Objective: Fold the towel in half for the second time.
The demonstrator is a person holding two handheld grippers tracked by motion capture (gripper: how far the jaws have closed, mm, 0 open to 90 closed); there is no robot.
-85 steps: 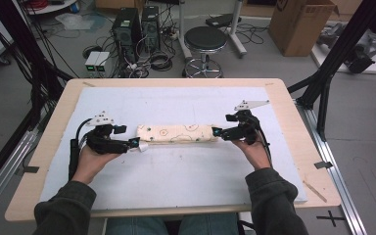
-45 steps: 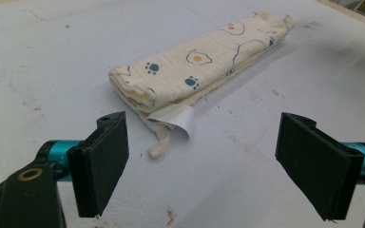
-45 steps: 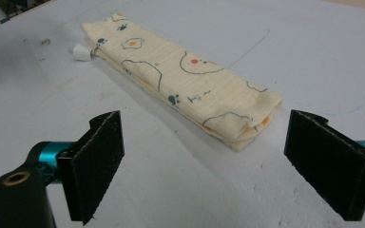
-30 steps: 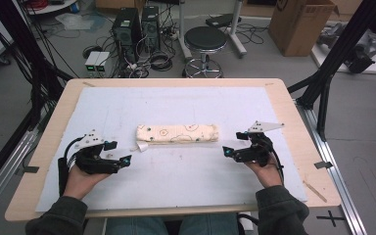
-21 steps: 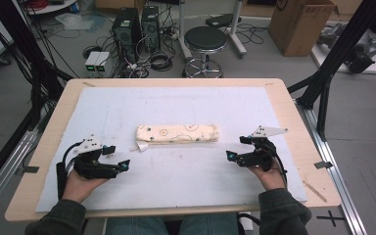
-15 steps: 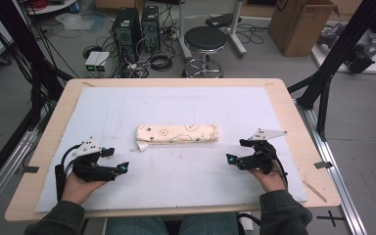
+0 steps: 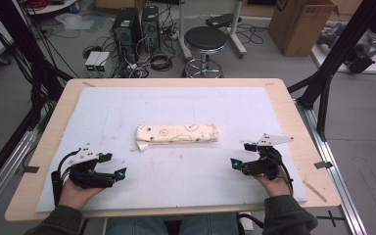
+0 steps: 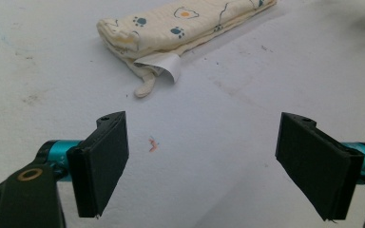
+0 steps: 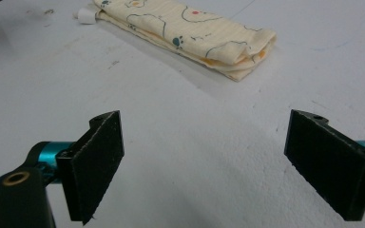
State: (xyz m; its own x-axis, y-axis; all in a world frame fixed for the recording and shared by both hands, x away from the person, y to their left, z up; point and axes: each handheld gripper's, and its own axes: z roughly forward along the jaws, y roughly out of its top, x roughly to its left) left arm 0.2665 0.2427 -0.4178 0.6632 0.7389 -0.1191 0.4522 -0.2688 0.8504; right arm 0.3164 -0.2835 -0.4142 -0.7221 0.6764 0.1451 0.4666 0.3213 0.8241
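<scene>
both hand-held grippers have pulled back to the near edge of the bench (image 7: 293, 122), left (image 7: 113, 165) and right (image 7: 240, 155), jaws spread and empty. the folded cloth (image 7: 177, 133) lies alone mid-bench, well apart from them; the folding looks finished, probably.

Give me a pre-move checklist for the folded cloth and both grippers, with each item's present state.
1. Left gripper open and empty: ok; in the left gripper view its jaws stand wide apart.
2. Right gripper open and empty: ok, jaws wide apart in the right gripper view.
3. Both grippers apart from the folded cloth: ok, bare mat lies between.
4. Cloth folded into a compact strip: ok.
5. White label tucked in: not ok, it sticks out at the cloth's left end.
6. Cloth fully on the mat: ok.
</scene>
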